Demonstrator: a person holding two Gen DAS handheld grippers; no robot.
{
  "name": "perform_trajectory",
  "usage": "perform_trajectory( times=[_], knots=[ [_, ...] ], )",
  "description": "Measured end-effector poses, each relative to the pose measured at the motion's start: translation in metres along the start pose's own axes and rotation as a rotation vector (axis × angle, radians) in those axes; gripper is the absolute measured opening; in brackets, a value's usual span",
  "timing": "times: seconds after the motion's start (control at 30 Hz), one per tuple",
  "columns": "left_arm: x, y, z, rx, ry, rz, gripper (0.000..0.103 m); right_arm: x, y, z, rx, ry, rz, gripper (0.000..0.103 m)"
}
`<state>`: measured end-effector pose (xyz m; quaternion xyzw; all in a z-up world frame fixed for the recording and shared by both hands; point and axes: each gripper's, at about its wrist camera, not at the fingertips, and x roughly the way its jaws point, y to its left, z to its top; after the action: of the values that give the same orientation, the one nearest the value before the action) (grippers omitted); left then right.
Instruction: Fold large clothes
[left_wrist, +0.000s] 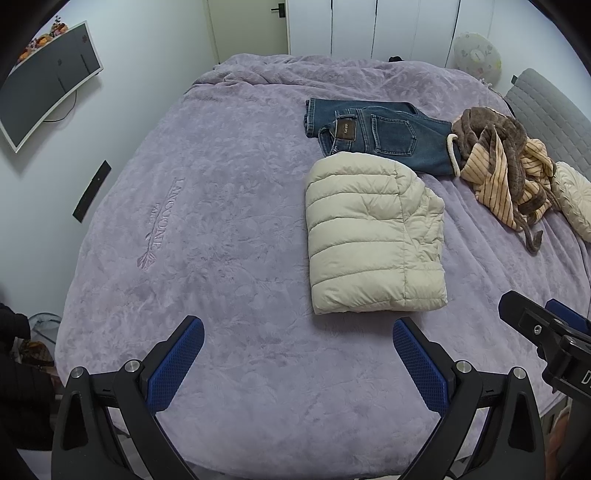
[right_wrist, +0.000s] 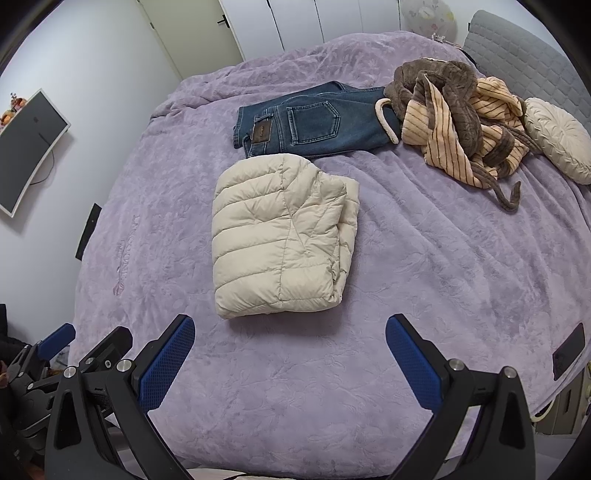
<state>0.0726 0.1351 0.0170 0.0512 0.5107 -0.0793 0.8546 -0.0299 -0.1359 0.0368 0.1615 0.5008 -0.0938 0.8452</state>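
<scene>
On the purple bed (left_wrist: 221, 221), the cream puffer jacket (left_wrist: 373, 236) and jeans (left_wrist: 388, 134) lie folded, apparently done, while the brown striped robe (right_wrist: 461, 125) sits crumpled beyond, likely next, and both the left claw (left_wrist: 298, 354) and right claw (right_wrist: 290, 354) hover spread wide and empty.

This is a bedroom in a home: a wide bed (left_wrist: 229, 229) under a plush lilac blanket fills most of both views, with a grey padded headboard (right_wrist: 517, 48) and a round cream cushion (right_wrist: 557, 138) at its far right. White wardrobe doors (left_wrist: 373, 26) and a room door with a dark handle (left_wrist: 247, 26) stand beyond the bed. A curved monitor (left_wrist: 48, 81) sits against the pale left wall, and everyday clothes lie on the blanket: a folded cream puffer jacket (left_wrist: 369, 236), folded jeans (left_wrist: 384, 133) and a heaped brown striped robe (right_wrist: 454, 122).
</scene>
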Motion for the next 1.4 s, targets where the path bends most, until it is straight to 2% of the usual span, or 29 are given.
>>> perform_trajectory(
  times=[1.4],
  knots=[
    [0.0054,-0.0006,0.002,0.008,0.006,-0.004,0.102,0.0013,-0.0034,-0.0019,0.01,0.0,-0.012,0.103]
  ],
)
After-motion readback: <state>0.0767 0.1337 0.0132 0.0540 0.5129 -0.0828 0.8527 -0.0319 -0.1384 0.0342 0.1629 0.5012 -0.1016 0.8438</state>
